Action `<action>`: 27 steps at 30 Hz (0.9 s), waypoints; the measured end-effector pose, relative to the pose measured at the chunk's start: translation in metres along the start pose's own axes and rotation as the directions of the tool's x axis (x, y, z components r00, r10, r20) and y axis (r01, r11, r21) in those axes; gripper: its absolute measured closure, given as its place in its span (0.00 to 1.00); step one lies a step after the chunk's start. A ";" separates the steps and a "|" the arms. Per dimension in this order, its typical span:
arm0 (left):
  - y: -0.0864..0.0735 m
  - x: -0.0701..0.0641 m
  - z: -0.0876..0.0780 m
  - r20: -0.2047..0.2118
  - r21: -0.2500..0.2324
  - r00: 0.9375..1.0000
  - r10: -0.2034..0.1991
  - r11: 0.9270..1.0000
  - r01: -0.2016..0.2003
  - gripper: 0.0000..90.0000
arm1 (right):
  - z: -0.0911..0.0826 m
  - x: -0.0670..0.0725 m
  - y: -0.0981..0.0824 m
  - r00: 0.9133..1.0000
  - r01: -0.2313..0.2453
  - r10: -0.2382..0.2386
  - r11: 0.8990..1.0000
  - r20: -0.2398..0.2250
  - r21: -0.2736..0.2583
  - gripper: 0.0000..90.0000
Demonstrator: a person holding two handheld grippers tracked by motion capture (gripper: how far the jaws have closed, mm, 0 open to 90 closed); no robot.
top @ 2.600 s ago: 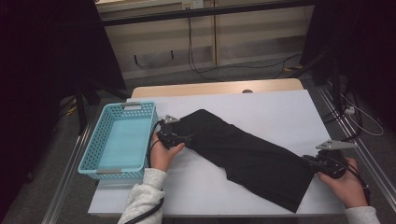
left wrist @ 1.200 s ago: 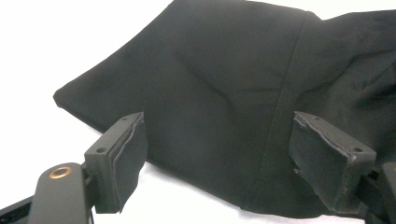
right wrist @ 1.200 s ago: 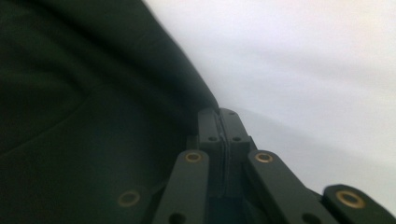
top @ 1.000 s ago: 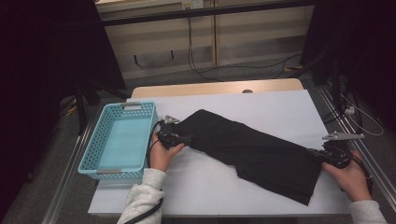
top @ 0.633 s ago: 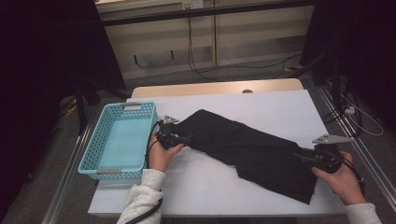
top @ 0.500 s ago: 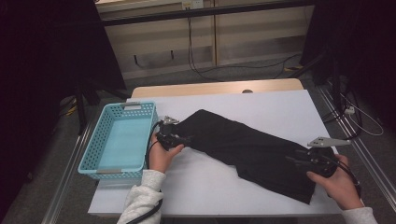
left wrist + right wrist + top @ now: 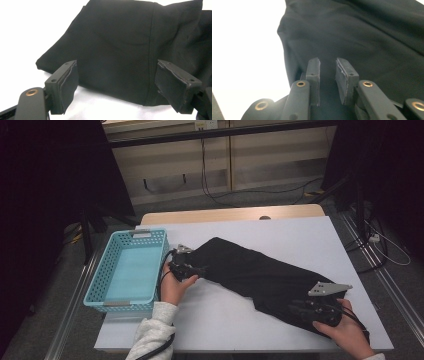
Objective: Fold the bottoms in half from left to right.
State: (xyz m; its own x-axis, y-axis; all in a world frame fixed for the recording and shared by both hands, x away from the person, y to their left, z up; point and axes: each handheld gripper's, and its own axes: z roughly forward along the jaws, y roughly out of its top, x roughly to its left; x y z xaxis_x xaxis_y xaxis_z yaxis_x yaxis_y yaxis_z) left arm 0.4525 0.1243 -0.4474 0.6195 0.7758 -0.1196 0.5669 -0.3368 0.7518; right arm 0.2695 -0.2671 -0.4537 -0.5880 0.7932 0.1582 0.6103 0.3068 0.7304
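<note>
Your left gripper stood wide at the black trousers' edge, while your right gripper, jaws just closing, showed a narrow gap over them.

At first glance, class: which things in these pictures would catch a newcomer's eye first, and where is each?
The long black garment lies slantwise across the white table. An empty turquoise basket sits at the table's left edge. The left gripper, jaws wide, is at the garment's upper end; the right gripper, jaws narrowly apart, is over its lower end.
</note>
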 end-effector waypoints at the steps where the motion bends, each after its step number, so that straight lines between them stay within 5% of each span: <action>1: 0.000 0.000 0.000 0.000 0.000 1.000 0.000 1.000 0.000 0.22 | 0.000 0.000 0.000 1.000 0.000 0.000 1.000 0.000 0.000 0.81; 5: -0.001 0.001 0.001 0.001 0.002 1.000 -0.002 1.000 0.002 0.22 | 0.008 0.013 -0.001 0.997 0.053 -0.052 0.998 -0.056 0.024 0.83; 13: 0.000 0.001 0.000 0.001 0.003 1.000 -0.001 1.000 0.001 0.22 | 0.009 0.012 -0.003 0.995 0.099 -0.099 0.994 0.003 0.034 0.85; 14: 0.000 0.001 0.000 0.003 0.006 1.000 0.001 1.000 -0.001 0.22 | 0.009 0.013 -0.004 0.994 0.108 -0.109 0.993 0.009 0.037 1.00; 27: 0.001 0.001 -0.001 0.001 -0.003 1.000 0.002 1.000 -0.002 0.22 | -0.005 0.024 0.000 0.995 0.083 -0.080 0.996 -0.065 0.039 1.00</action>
State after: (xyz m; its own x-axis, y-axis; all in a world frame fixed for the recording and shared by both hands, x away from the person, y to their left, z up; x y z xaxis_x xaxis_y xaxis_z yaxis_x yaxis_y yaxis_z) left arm 0.4533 0.1252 -0.4457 0.6210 0.7748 -0.1185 0.5639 -0.3366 0.7542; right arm 0.2531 -0.2506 -0.4467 -0.6684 0.7302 0.1418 0.5794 0.3915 0.7148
